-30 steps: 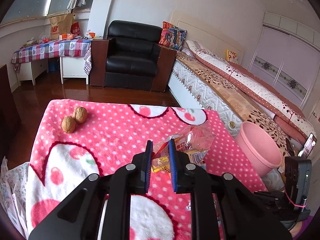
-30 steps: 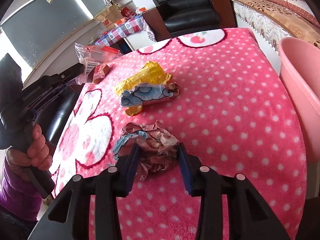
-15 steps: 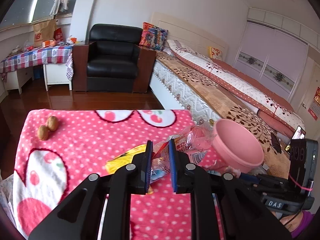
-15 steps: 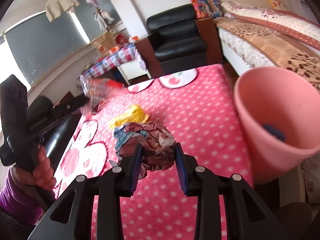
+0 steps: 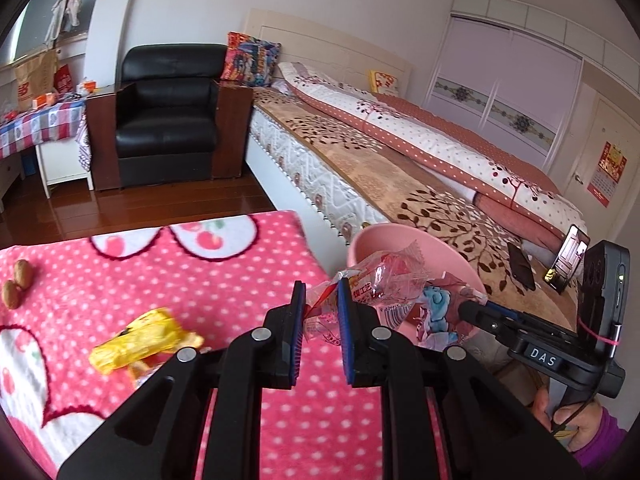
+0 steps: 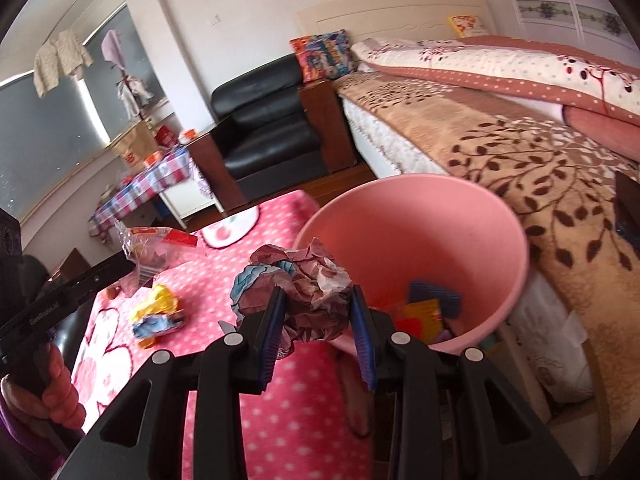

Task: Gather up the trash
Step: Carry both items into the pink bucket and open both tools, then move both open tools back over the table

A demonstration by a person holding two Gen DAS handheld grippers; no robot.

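The left hand-held gripper [image 5: 321, 312] pinches a clear crinkly snack wrapper [image 5: 374, 286] by one corner, held over the near rim of the pink bin [image 5: 362, 240]. The right hand-held gripper [image 6: 316, 312] squeezes a crumpled paper ball [image 6: 306, 284] just before the pink bin's rim. Both look feather-light and soft: the film is slippery, so a pinch on a bunched fold suits it, while the ball compresses, so a grip across its middle holds best. A yellow wrapper [image 5: 140, 338] lies on the table [image 5: 200, 272].

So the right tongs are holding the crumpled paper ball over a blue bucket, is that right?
Not quite: the bucket is pink, not blue, as the right wrist view shows. The right tongs do hold the crumpled paper ball at its rim.
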